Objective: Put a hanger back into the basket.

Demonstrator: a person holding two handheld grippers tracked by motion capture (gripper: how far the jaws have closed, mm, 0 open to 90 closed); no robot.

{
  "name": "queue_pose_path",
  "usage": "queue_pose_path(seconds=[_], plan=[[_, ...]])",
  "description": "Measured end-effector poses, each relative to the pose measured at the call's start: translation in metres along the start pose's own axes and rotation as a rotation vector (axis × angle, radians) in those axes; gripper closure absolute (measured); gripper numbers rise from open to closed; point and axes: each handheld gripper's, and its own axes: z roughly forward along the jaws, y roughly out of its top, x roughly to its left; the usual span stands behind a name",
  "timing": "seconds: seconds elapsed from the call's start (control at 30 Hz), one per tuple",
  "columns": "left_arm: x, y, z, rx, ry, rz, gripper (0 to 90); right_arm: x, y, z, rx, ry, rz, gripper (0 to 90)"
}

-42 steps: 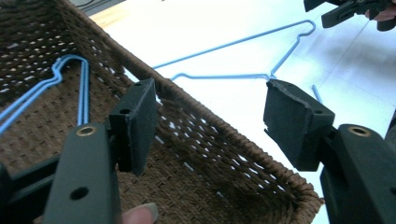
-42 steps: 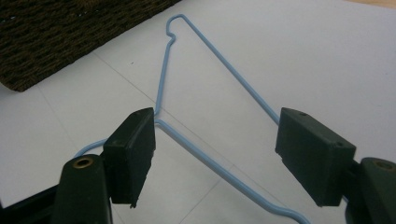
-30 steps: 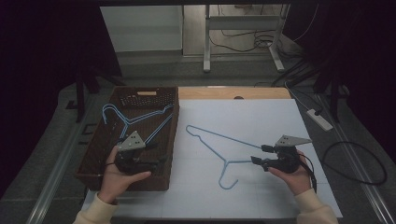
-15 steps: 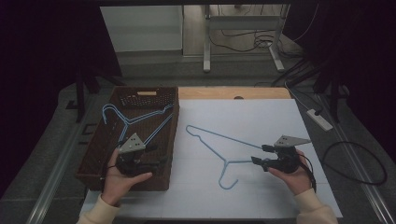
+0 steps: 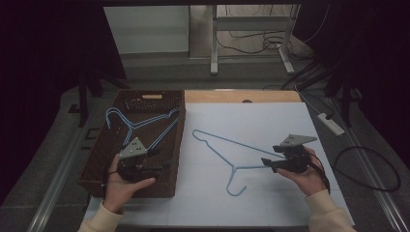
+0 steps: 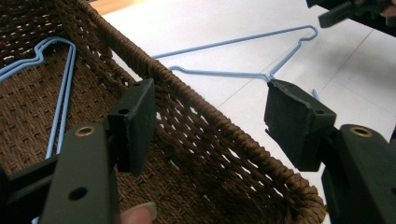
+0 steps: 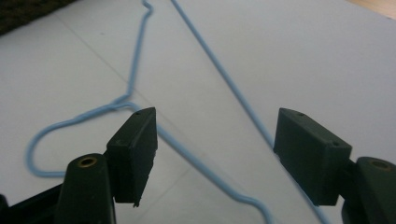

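Blue hanger (image 5: 232,154) lies flat on the white counter (image 5: 270,121), just right of the brown wicker basket (image 5: 96,164), hook pointing near. Right gripper (image 5: 266,163) sits at the hanger's right shoulder corner, low over the counter; its jaws have just been closing a little but are wide apart, with the wire (image 7: 205,163) between them, not pinched. Compared with a second ago the hanger hasn't shifted, so no grasp yet; likely next is clamping the wire and lifting. Left gripper (image 5: 162,166) hovers over the basket's near right part, jaws released, empty. Two more blue hangers (image 5: 140,123) lie inside the basket, far end.
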Motion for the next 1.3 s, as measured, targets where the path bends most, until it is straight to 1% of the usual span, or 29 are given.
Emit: queue_pose_path(seconds=[0.03,0.1,0.13,0.17,0.2,0.27,0.3,0.33,0.37,0.4,0.43,0.47,0.5,0.57,0.6,0.63,0.67,0.7,0.8,0.87,0.9,0.97,1.13,1.2,1.23,1.3], plan=[[0.000,0.000,0.000,-0.002,-0.001,-0.001,35.7,-0.002,0.003,0.001,0.012,-0.009,-0.003,33.6],[0.000,0.000,-0.001,-0.003,-0.002,0.000,35.6,-0.010,0.007,0.005,0.035,-0.011,0.008,36.5],[0.000,0.000,-0.001,-0.002,-0.003,0.000,35.4,-0.016,0.009,0.010,0.068,-0.023,0.012,38.7],[0.000,0.000,-0.001,-0.002,-0.003,0.000,35.4,-0.016,0.009,0.010,0.068,-0.023,0.012,38.7],[0.000,0.000,0.000,-0.001,-0.003,0.002,35.4,-0.018,0.010,0.012,0.081,-0.023,0.014,40.1],[0.000,0.000,0.000,0.001,-0.006,0.002,35.3,-0.024,0.011,0.018,0.113,-0.029,0.005,44.5],[0.000,0.000,0.001,0.003,-0.006,0.003,35.2,-0.027,0.012,0.021,0.146,-0.040,-0.008,49.6],[0.000,0.000,0.001,0.004,-0.006,0.003,35.2,-0.027,0.012,0.021,0.146,-0.040,-0.008,49.6],[-0.001,0.000,0.001,0.006,-0.008,0.003,35.1,-0.030,0.012,0.025,0.183,-0.037,-0.029,58.0],[-0.001,0.000,0.001,0.006,-0.008,0.003,35.1,-0.031,0.011,0.026,0.198,-0.031,-0.033,60.8],[-0.001,-0.001,0.002,0.009,-0.008,0.005,35.1,-0.033,0.010,0.027,0.216,-0.032,-0.041,68.0],[-0.001,-0.001,0.002,0.009,-0.008,0.005,35.1,-0.033,0.010,0.027,0.216,-0.032,-0.041,68.0],[-0.001,-0.001,0.002,0.009,-0.009,0.005,35.1,-0.035,0.008,0.028,0.235,-0.039,-0.048,74.1],[-0.001,-0.001,0.001,0.009,-0.009,0.006,35.1,-0.041,0.003,0.030,0.276,-0.040,-0.041,85.7],[-0.001,-0.001,0.001,0.009,-0.009,0.006,35.1,-0.041,0.003,0.030,0.276,-0.040,-0.041,85.7],[-0.001,-0.001,0.001,0.009,-0.008,0.005,35.1,-0.044,0.001,0.031,0.310,-0.054,-0.040,89.9],[-0.001,-0.001,0.001,0.009,-0.008,0.005,35.1,-0.044,0.001,0.031,0.310,-0.054,-0.040,89.9],[0.000,-0.001,0.001,0.009,-0.006,0.005,35.1,-0.048,-0.001,0.032,0.336,-0.066,-0.039,90.0],[0.000,-0.001,0.001,0.010,-0.006,0.003,35.1,-0.054,-0.004,0.034,0.385,-0.083,-0.037,90.0],[0.000,-0.001,0.001,0.010,-0.006,0.003,35.1,-0.057,-0.008,0.034,0.406,-0.080,-0.025,90.0],[-0.001,-0.001,0.001,0.011,-0.006,0.004,35.1,-0.057,-0.008,0.034,0.406,-0.080,-0.025,90.0],[0.000,-0.002,0.002,0.011,-0.007,0.003,35.1,-0.056,-0.015,0.032,0.438,-0.076,-0.036,90.0],[-0.001,-0.002,0.003,0.013,-0.006,0.003,35.1,-0.050,-0.022,0.025,0.432,-0.069,-0.036,90.0],[-0.001,-0.001,0.002,0.012,-0.006,0.004,35.1,-0.047,-0.025,0.021,0.431,-0.060,-0.022,90.0],[-0.002,-0.001,0.002,0.011,-0.007,0.006,35.1,-0.045,-0.029,0.016,0.436,-0.046,-0.003,90.0],[-0.002,-0.001,0.002,0.010,-0.008,0.005,35.1,-0.044,-0.030,0.014,0.440,-0.040,0.005,90.0]])
